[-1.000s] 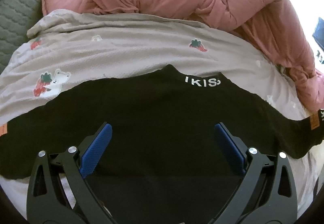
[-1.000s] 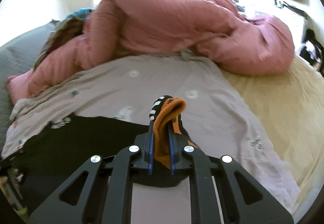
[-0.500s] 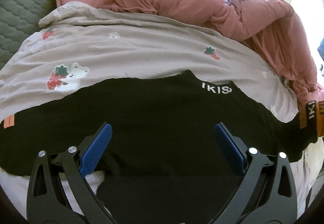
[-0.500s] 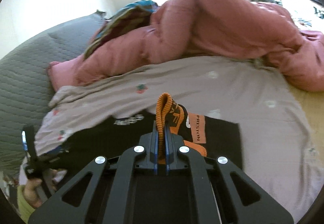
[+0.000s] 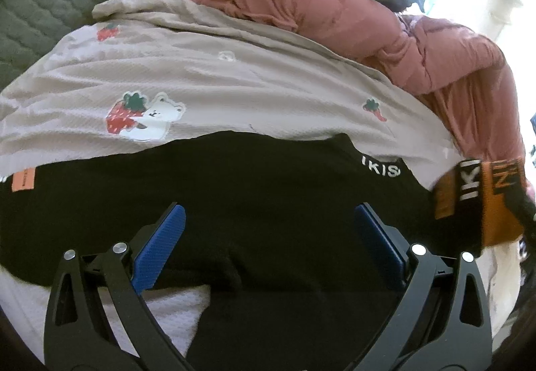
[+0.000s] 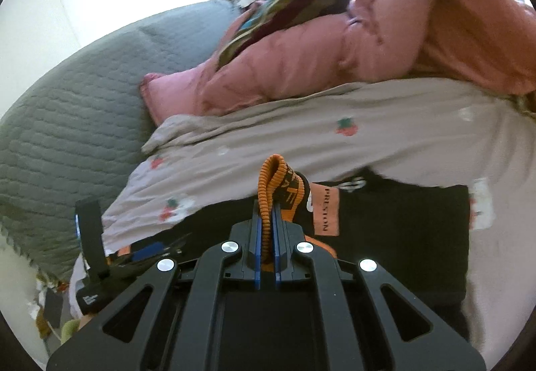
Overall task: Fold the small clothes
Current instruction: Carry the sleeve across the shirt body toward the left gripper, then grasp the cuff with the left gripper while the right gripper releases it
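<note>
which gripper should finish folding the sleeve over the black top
Right. The right gripper is already shut on the orange cuff and holds it over the black top. The left gripper is open and holds nothing.

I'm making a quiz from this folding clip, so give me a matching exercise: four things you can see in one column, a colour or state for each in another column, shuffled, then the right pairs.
Things:
1. right gripper
2. left gripper
3. duvet
4. sweater body

States or colours:
A. pink, bunched at the back of the bed
B. open, over the black cloth
C. black, spread flat on the strawberry-print sheet
D. shut on the orange ribbed cuff

Pairs: 1-D, 2-B, 3-A, 4-C
</note>
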The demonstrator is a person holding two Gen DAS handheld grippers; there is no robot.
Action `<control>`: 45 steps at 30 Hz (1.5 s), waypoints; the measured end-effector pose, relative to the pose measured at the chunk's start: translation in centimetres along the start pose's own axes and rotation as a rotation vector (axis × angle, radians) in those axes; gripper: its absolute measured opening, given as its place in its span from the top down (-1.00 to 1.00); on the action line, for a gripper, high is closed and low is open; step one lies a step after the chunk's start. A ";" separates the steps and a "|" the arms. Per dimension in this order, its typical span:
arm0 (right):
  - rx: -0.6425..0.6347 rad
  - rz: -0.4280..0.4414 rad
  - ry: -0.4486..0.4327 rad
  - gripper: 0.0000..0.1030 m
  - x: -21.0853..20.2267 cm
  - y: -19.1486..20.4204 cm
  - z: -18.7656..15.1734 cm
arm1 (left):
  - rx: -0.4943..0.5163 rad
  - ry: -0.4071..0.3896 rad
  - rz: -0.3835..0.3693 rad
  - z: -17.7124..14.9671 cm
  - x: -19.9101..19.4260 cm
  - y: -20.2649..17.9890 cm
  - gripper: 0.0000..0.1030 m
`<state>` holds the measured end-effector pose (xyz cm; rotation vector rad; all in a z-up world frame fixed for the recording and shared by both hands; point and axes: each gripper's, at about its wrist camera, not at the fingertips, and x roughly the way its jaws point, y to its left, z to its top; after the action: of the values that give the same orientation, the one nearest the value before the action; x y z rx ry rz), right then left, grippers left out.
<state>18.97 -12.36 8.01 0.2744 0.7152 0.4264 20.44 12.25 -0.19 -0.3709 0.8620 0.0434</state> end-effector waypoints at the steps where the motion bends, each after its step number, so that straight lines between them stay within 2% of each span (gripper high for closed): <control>1: -0.002 0.015 0.010 0.91 0.5 0.6 -0.2 | -0.016 0.000 0.004 0.1 0.1 0.4 -0.84; 10: -0.008 0.077 0.060 0.81 2.9 2.4 -1.6 | -0.094 0.031 -0.061 0.3 0.7 2.3 -0.84; 14: -0.004 0.093 0.054 0.50 2.6 1.7 -1.8 | -0.109 0.007 -0.076 0.5 0.3 2.5 -0.83; 17: 0.000 0.080 0.045 0.49 2.5 1.1 -1.9 | -0.129 0.004 -0.102 0.5 0.2 2.8 -0.83; 21: -0.007 0.030 0.041 0.32 2.2 -0.2 -2.3 | -0.148 0.022 -0.124 0.4 0.8 3.2 -0.78; 22: -0.011 0.014 0.042 0.30 2.2 -0.5 -2.5 | -0.153 0.030 -0.135 0.3 1.1 3.3 -0.73; 24: -0.015 -0.028 0.043 0.18 2.2 -1.4 -2.9 | -0.155 0.056 -0.156 0.1 1.7 3.2 -0.39; 29: 0.010 -0.111 0.042 0.13 1.7 -4.5 -3.8 | -0.124 0.141 -0.183 -1.1 3.6 2.0 0.19; 32: 0.034 -0.140 0.034 0.11 1.1 -6.2 -4.2 | -0.091 0.168 -0.172 -1.9 4.3 1.0 0.20; 35: 0.055 -0.162 0.030 0.11 0.6 -7.7 -4.7 | -0.078 0.180 -0.133 -2.6 5.2 0.6 -0.01; 38: 0.083 -0.180 0.025 0.11 0.1 -9.0 -5.1 | -0.049 0.175 -0.088 -3.2 5.9 0.0 0.01; 41: 0.115 -0.208 0.019 0.10 -0.3 -10.5 -5.3 | 0.012 0.137 -0.034 -3.7 6.0 -1.0 0.68; 42: 0.125 -0.213 0.018 0.10 -0.5 -10.9 -5.3 | 0.017 0.129 -0.041 -3.6 5.9 -1.0 0.85; 45: 0.142 -0.227 0.012 0.10 -1.0 -11.8 -5.5 | 0.021 0.096 -0.098 -3.1 4.5 -1.0 0.92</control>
<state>17.83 -22.66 0.06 0.3209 0.7798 0.1616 21.33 9.81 -5.07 -0.3975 0.9369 -0.0746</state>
